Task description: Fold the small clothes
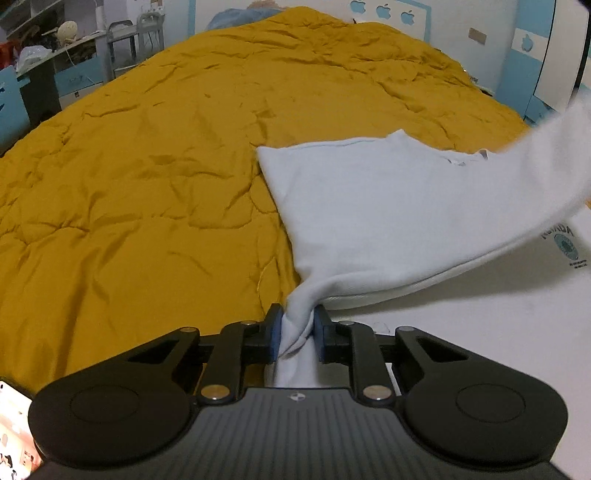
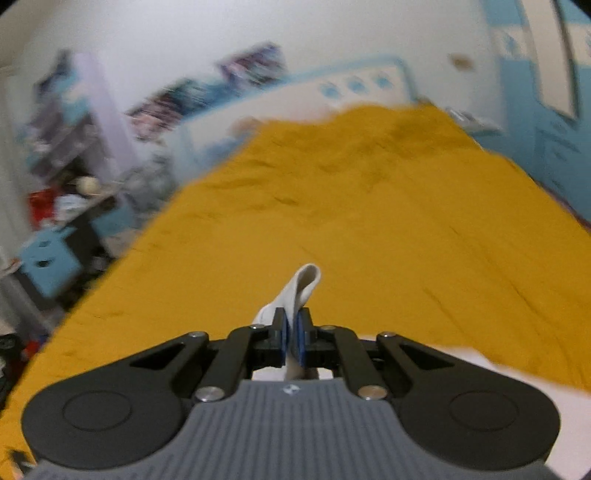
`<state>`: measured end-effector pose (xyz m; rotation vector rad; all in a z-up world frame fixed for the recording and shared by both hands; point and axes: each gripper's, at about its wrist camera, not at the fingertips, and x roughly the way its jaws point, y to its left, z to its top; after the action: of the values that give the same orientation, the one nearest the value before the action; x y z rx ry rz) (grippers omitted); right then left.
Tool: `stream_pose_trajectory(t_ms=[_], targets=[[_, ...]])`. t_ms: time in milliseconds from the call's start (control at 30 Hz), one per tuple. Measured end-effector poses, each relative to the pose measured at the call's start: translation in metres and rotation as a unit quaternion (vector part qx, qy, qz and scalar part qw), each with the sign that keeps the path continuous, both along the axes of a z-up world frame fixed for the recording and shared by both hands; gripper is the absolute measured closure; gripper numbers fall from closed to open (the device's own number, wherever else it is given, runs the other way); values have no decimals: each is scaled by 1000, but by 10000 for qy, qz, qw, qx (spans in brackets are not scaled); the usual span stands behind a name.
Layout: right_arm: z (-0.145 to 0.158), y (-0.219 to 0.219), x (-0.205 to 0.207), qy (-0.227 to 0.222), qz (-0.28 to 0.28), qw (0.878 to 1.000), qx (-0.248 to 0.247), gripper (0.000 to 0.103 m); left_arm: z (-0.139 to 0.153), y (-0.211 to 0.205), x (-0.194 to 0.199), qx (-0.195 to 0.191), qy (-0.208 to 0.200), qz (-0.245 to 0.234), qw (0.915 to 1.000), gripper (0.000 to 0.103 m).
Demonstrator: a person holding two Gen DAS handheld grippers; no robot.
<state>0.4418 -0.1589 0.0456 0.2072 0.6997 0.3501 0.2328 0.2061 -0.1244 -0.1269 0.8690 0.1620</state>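
A small white garment (image 1: 388, 206) lies partly on a mustard-yellow quilt (image 1: 147, 184) and partly lifted. My left gripper (image 1: 298, 325) is shut on a bunched corner of it at the near edge. From there the cloth stretches up to the right, where its far part is raised and blurred. My right gripper (image 2: 292, 332) is shut on another white edge of the garment (image 2: 303, 286), which sticks up between the pads, held above the quilt (image 2: 369, 221). The right wrist view is motion-blurred.
A white sheet or board with a printed logo (image 1: 480, 332) lies under the garment at the right. A cluttered desk and shelves (image 1: 48, 55) stand beyond the bed's left side. A blue-and-white headboard and wall (image 1: 388, 14) are at the far end.
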Motion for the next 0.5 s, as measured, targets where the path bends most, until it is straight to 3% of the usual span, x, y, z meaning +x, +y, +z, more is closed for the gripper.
stream_pose_trajectory(t_ms=[133, 267, 367, 500], targets=[[-87, -45, 7, 743, -597, 9949, -327, 103, 4, -2, -1, -3, 124, 31, 9999, 80], [-149, -83, 8, 1455, -990, 9844, -90, 103, 6, 4, -3, -90, 252, -9, 9996, 77], [-164, -85, -6, 1472, -1022, 9838, -68, 103, 11, 6, -8, -98, 324, 17, 9994, 79], [-136, -83, -17, 960, -857, 9917, 41, 103, 12, 4, -12, -26, 344, -28, 9994, 82]])
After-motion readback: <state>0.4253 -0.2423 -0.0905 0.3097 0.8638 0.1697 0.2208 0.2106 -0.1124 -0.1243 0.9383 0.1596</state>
